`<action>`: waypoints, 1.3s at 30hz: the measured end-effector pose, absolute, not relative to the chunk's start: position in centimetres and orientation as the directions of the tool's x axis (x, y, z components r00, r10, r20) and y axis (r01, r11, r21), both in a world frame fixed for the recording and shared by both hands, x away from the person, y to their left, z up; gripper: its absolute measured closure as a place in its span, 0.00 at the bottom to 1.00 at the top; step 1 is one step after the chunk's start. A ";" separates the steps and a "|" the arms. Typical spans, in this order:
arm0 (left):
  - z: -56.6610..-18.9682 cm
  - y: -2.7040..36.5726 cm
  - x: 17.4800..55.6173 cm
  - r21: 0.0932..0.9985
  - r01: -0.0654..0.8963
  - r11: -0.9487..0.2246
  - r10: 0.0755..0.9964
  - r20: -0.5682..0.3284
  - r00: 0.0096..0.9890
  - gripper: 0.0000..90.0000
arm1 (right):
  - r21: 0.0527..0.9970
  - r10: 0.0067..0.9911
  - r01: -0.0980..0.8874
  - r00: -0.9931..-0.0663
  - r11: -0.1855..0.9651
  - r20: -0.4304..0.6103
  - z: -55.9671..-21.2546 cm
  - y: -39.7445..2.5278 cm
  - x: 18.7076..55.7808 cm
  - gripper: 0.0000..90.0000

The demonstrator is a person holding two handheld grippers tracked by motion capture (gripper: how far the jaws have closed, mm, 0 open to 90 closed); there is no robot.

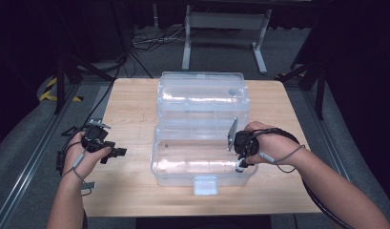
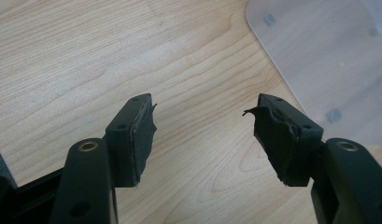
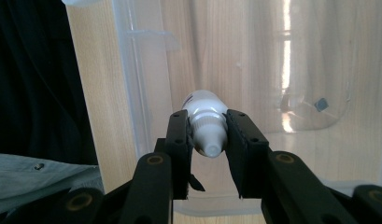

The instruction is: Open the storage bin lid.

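A clear plastic box (image 1: 202, 157) with its lid (image 1: 200, 93) swung open toward the far side stands in the middle of the wooden table (image 1: 130, 105). My right gripper (image 1: 240, 162) hangs over the box's right end, shut on a small white bottle (image 1: 239, 167). In the right gripper view the white bottle (image 3: 206, 122) is pinched at its cap between the pads, its body pointing into the box (image 3: 132, 70). My left gripper (image 1: 117, 152) rests low over the table left of the box. Its fingers (image 2: 132, 135) stand wide apart with nothing between them, and the box's corner (image 2: 328, 60) lies ahead.
The box has a white latch (image 1: 205, 185) on its near wall. A metal frame stand (image 1: 226, 28) and cables (image 1: 149, 40) lie on the floor beyond the table. Bare wood stretches left of the box. Dark rails run along both sides of the table.
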State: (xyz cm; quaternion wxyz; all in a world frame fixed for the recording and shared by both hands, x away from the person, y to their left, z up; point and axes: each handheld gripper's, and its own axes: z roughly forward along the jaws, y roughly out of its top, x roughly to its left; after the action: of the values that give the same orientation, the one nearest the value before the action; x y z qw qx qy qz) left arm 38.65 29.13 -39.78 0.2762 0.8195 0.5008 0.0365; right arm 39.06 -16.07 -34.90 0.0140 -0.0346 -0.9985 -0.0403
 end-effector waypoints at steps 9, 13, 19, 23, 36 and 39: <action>-39.9 29.1 38.7 0.489 0.800 -0.348 0.840 -0.217 0.498 0.43 | 0.062 0.066 0.069 -0.997 0.996 0.050 -36.6 -16.0 39.4 0.80; -39.9 29.1 38.7 0.488 0.801 -0.348 0.840 -0.218 0.498 0.43 | 0.053 0.059 0.062 -0.997 0.997 0.055 -37.2 -16.0 39.7 0.80; -39.9 29.1 38.7 0.484 0.803 -0.348 0.839 -0.220 0.497 0.43 | 0.046 0.057 0.060 -0.996 0.997 0.069 -38.1 -15.9 39.9 0.80; -39.9 29.1 38.7 0.484 0.803 -0.348 0.839 -0.220 0.497 0.43 | 0.049 0.055 0.059 -0.996 0.997 0.070 -38.3 -15.9 39.9 0.79; -40.0 29.2 38.7 0.484 0.803 -0.348 0.840 -0.220 0.496 0.43 | 0.036 0.062 0.065 -0.994 0.997 0.091 -38.5 -16.0 39.9 0.79; -39.9 29.2 38.7 0.484 0.801 -0.351 0.840 -0.216 0.499 0.43 | 0.034 0.058 0.061 -0.994 0.998 0.095 -38.4 -16.0 39.9 0.77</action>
State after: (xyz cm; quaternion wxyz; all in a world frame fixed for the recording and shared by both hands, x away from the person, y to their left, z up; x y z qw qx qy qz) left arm 38.71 29.22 -39.94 0.2736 0.8212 0.4995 0.0350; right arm 39.95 -16.01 -38.44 0.0469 -0.0299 -0.9983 -0.0182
